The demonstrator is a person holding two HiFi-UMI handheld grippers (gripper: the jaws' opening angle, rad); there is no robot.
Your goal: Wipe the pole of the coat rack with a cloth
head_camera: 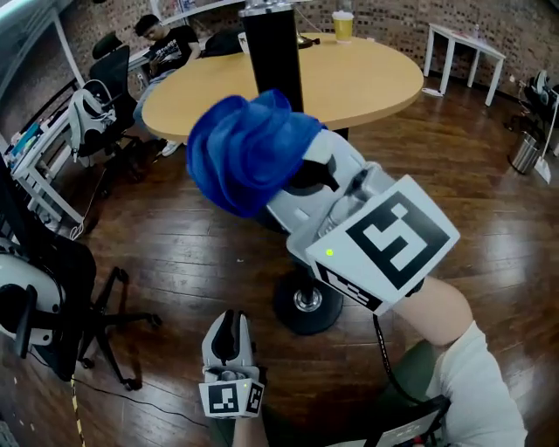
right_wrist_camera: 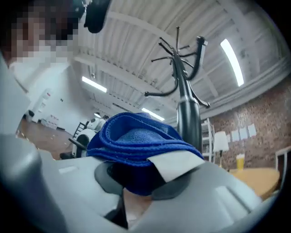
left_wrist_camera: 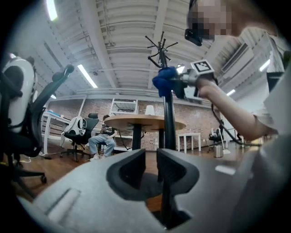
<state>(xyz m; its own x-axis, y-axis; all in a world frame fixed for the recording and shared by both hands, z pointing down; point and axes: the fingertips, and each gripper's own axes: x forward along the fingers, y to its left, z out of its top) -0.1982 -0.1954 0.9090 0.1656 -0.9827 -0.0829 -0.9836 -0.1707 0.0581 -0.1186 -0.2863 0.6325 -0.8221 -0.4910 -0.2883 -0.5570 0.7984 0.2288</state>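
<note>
The pole stands upright, its long axis vertical. In the head view it runs from 12 o'clock down behind the cloth to the round base on the wooden floor. In the left gripper view the hooks crown its top.

The right tool points toward 10 o'clock in the head view. Its jaws are clamped on the bunched blue cloth, which bulges out past the tips. In the right gripper view the folds fill the gap between the jaws, and the pole rises just beside them at 1 o'clock. The left gripper view shows the cloth against the pole, high up, just under the hooks. Whether it wraps round the pole cannot be told.

The left tool hangs low at 6 o'clock in the head view, well apart from the cloth and near the base. It points to 12 o'clock. Its jaws stand nearly together with only a slit between them, and they hold nothing.

Behind the pole is a round worktop with a cup at its far edge. A seated person is at 11 o'clock, and a chair at 8 o'clock.
</note>
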